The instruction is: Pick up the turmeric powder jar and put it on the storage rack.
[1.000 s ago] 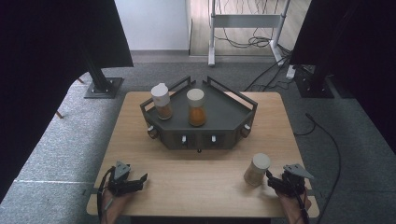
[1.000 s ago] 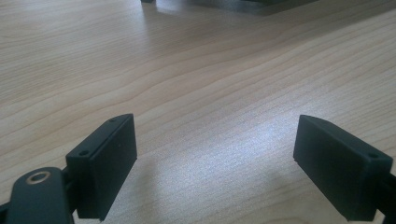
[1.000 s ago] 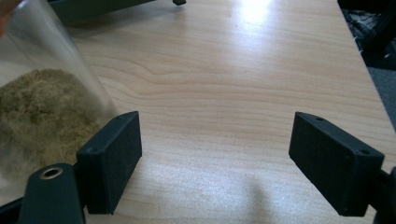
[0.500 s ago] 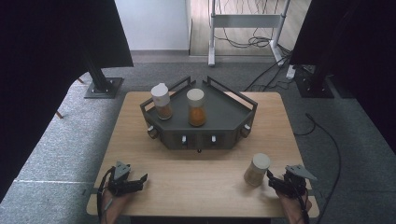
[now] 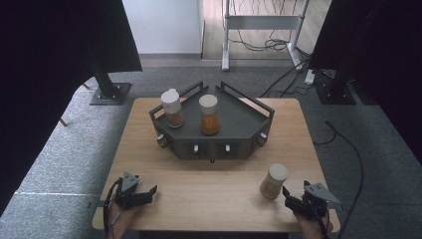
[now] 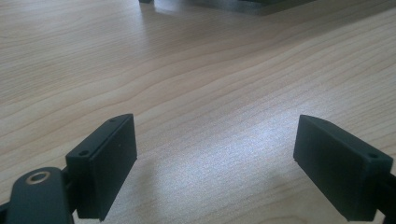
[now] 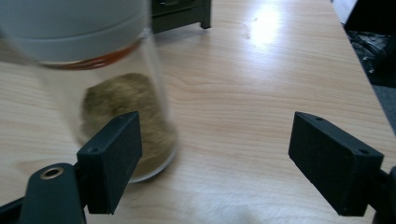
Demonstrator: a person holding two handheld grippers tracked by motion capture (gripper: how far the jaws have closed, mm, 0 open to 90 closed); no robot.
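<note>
A dark grey angular rack point(image 5: 234, 127) stands at the table's far middle and holds two spice jars: a white-capped one point(image 5: 172, 108) at its left and an orange-filled one point(image 5: 209, 115) at its centre. A third jar point(image 5: 274, 180) with a pale cap and brownish powder stands on the table at the front right. My right gripper point(image 5: 291, 198) is open just right of and behind that jar; in the right gripper view the jar point(image 7: 112, 88) stands beyond the left jaw. My left gripper point(image 5: 144, 194) is open at the front left over bare wood point(image 6: 210, 93).
The wooden table point(image 5: 214, 209) has bare room between the rack and the front edge. Dark curtains hang at both sides. A metal stand point(image 5: 259, 30) and cables lie on the grey floor behind the table.
The right gripper has shifted slightly back toward the table's front edge, away from the jar. The left gripper has barely moved.
</note>
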